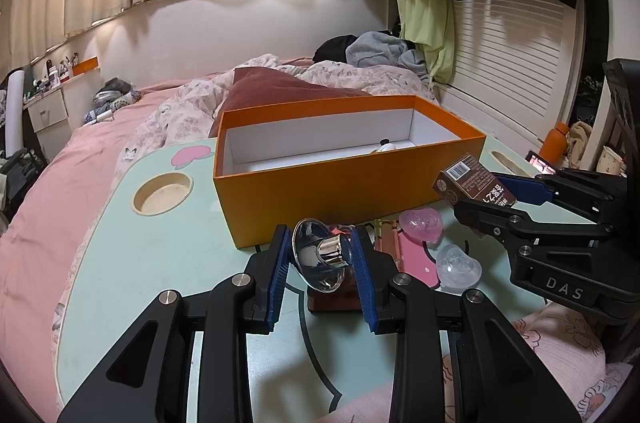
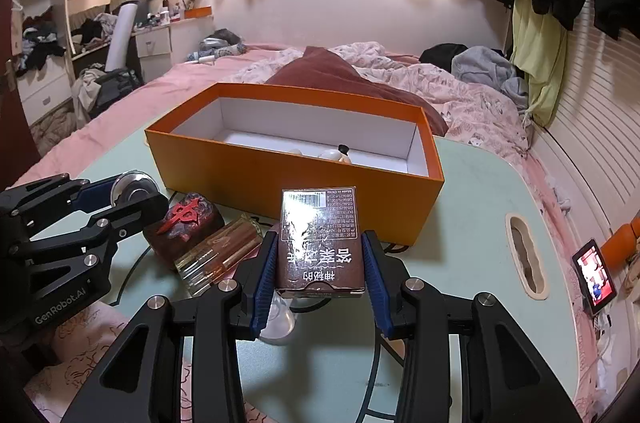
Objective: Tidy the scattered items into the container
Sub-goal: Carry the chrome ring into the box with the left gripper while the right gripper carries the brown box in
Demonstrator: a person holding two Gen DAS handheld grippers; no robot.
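Right wrist view: "Made in China" and a barcode showed on the brown carton (image 2: 320,243), pinched between the right gripper (image 2: 320,265) pads, lifted just short of the orange box (image 2: 280,191). "GenRobot.AI" read on the left gripper (image 1: 322,263) body, "DAS" on the right one. The left gripper was clamped on a shiny chrome funnel-shaped piece (image 1: 320,255), close to the box's near wall. Pink and clear jelly shapes lay beside it on the pale green table (image 1: 180,247), set over a pink bed (image 1: 80,159).
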